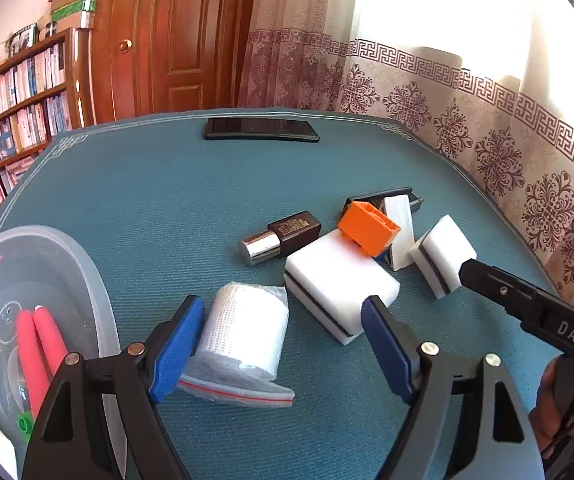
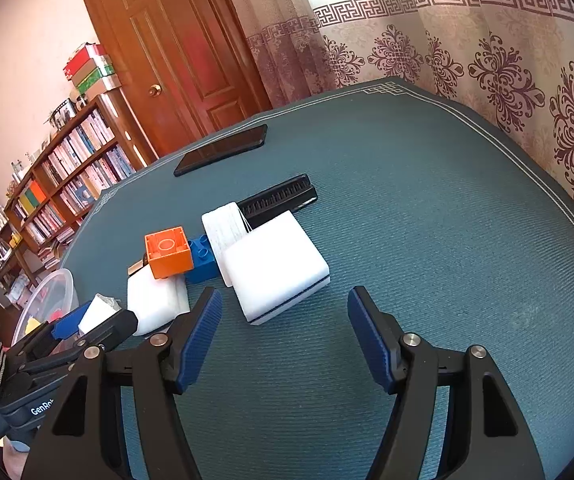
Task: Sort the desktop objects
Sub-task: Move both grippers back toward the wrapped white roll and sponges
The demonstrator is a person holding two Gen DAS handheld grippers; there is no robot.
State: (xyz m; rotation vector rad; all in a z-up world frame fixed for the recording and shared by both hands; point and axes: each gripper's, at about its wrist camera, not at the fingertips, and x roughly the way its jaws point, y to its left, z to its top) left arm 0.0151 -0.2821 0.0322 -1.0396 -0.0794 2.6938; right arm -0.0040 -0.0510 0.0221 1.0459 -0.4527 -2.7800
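My left gripper (image 1: pixel 283 308) is open and straddles a white bandage roll (image 1: pixel 247 332) in a clear zip bag; the left pad (image 1: pixel 179 340) is against the roll, the right pad stands well off it. Just beyond lie a large white sponge block (image 1: pixel 339 280), a brown bottle with a silver cap (image 1: pixel 283 236) and an orange brick (image 1: pixel 369 230). My right gripper (image 2: pixel 284 298) is open and empty, low over the mat. A second white sponge block (image 2: pixel 275 264) sits right ahead of its fingertips. Behind that lie a blue brick (image 2: pixel 203 260) and the orange brick (image 2: pixel 167 254).
A clear plastic tub (image 1: pixel 67 248) at the left holds red sticks (image 1: pixel 41 344), a yellow brick and a green brick. A black comb (image 2: pixel 277 198), a white card (image 2: pixel 225 226) and a phone (image 2: pixel 223 150) lie farther back on the teal mat (image 2: pixel 427 220). Curtains hang right, bookshelves stand left.
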